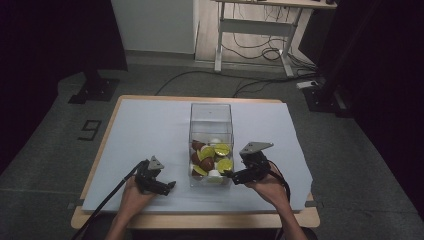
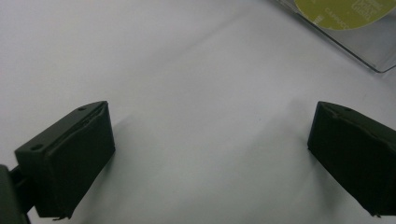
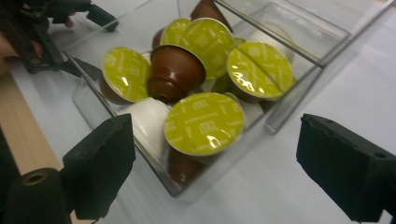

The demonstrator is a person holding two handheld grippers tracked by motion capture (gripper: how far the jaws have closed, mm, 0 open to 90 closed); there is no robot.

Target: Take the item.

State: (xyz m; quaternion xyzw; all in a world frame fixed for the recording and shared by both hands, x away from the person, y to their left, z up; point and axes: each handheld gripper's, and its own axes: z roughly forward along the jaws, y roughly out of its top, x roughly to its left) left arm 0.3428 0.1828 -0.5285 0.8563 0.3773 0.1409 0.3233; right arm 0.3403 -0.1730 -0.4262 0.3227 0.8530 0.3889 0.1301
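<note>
A clear plastic box (image 1: 211,145) stands near the middle of the table (image 1: 150,130), a little toward its front edge, and it holds a heap of coffee capsules (image 3: 203,122), brown and white cups with lime-green foil lids. The right gripper (image 1: 231,175) sits at the box's front right corner, its jaws spread wide with nothing between them; in the right gripper view they straddle that corner, the nearest capsule lying just behind the clear wall. The left gripper (image 1: 170,186) rests low over the white table cover to the left of the box, jaws also wide apart and empty, the box corner just showing at the top right of the left gripper view.

The risk I see is the box itself. It looks light, and nothing holds it down, so a jaw that catches the rim or the wall on the way in would likely shove or tip it toward the far edge. The capsules are piled loosely and tilted every way; a pinch on a slanted foil lid may slide off or squeeze the cup sideways. Reaching deep between the walls with jaws this wide could also jam them against the sides.
</note>
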